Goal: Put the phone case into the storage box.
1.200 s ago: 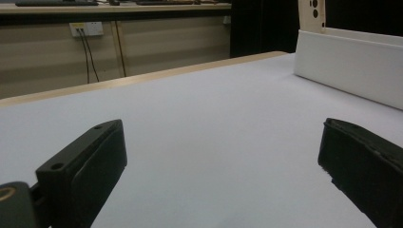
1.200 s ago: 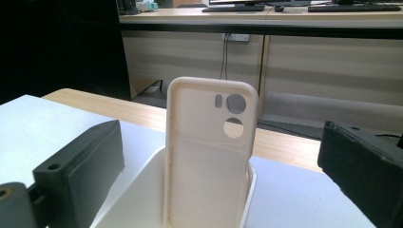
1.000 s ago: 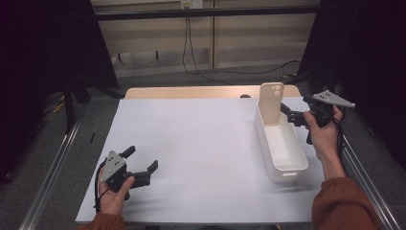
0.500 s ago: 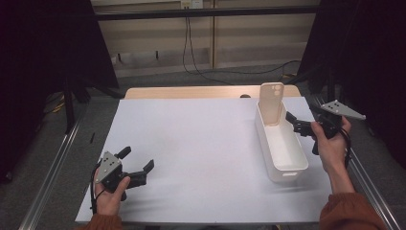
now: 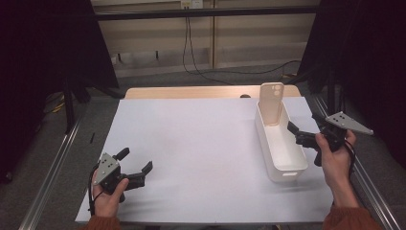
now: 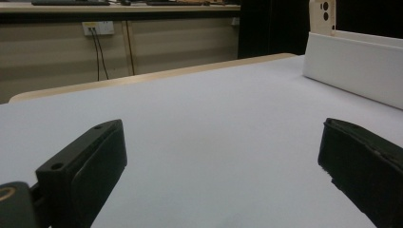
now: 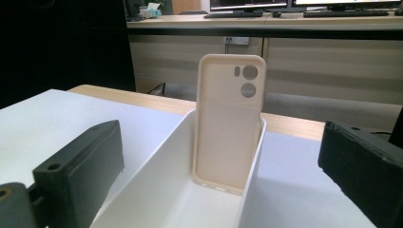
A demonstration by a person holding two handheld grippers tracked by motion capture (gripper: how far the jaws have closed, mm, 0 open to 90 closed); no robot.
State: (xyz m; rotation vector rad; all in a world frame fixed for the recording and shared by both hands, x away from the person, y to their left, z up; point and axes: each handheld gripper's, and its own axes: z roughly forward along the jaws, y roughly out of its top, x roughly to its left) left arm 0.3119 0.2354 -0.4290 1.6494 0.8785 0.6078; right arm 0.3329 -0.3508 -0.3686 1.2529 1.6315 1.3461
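Note:
A beige phone case [image 5: 271, 103] stands upright, leaning on the far end wall of a long white bin [image 5: 261, 130] at the table's right. My right gripper [image 5: 303, 123] hovers open just right of the bin, jaws pointing toward it and apart from the case. In the right gripper view the phone case [image 7: 230, 123] stands in the bin [image 7: 157, 190] beyond the open right gripper [image 7: 218, 142]. My left gripper [image 5: 135, 159] rests open near the front left of the white table top [image 5: 201, 139], with nothing between its jaws.
The left gripper view looks across bare table toward the bin [image 6: 351, 66] and the phone case [image 6: 323, 16] at far right. A wooden strip [image 5: 191, 92] borders the table's far edge. Metal rails [image 5: 52, 172] run along both sides.
My right gripper has drawn back toward the near edge and lower, away from the case, staying open. The left gripper has barely shifted. The case has not moved.

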